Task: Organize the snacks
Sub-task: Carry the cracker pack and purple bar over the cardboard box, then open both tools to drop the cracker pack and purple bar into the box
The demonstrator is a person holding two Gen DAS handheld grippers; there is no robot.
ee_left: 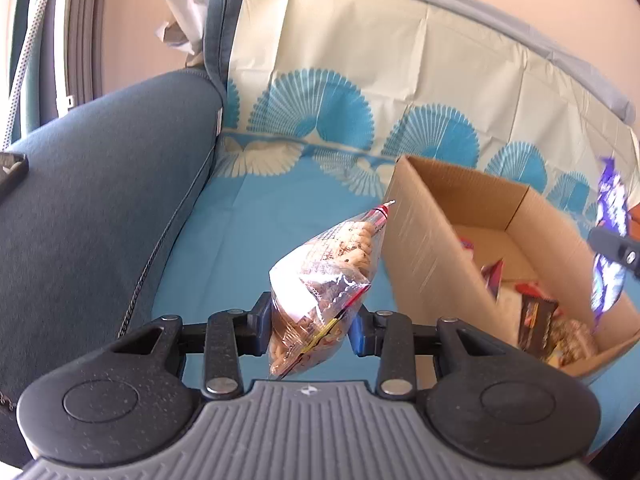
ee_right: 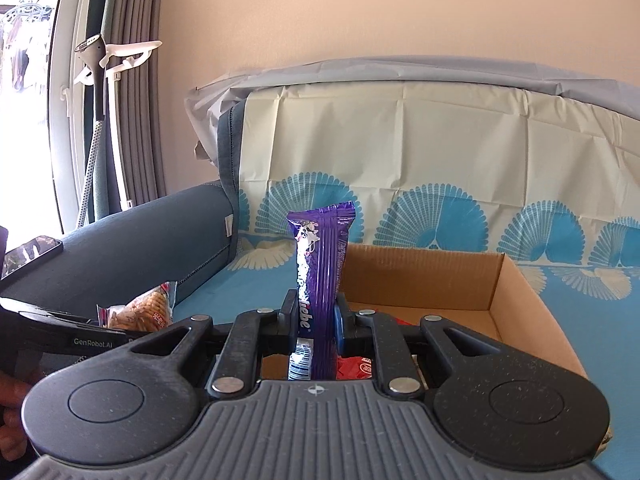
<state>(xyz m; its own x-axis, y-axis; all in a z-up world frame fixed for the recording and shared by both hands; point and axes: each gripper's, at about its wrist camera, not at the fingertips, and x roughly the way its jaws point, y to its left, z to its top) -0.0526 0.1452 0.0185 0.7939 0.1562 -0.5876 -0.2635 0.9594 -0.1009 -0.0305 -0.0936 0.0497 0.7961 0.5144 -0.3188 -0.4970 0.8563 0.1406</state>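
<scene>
My left gripper [ee_left: 314, 328] is shut on a clear bag of small biscuits [ee_left: 332, 280], which hangs in the air just left of an open cardboard box [ee_left: 420, 248]. The box stands on the blue-covered sofa seat and holds several snack packs [ee_left: 552, 328]. My right gripper [ee_right: 316, 320] is shut on an upright purple chocolate bar [ee_right: 322, 264], held over the box's near left corner [ee_right: 424, 268]. That purple bar [ee_left: 610, 232] also shows at the right edge of the left wrist view. The biscuit bag [ee_right: 144, 308] and the left gripper body appear at the lower left of the right wrist view.
A dark blue sofa armrest [ee_left: 100, 184] rises on the left with a phone [ee_right: 30, 258] lying on it. A cream and blue patterned cover [ee_left: 360, 92] drapes the backrest. A garment steamer [ee_right: 94, 80] and curtains stand by the window at far left.
</scene>
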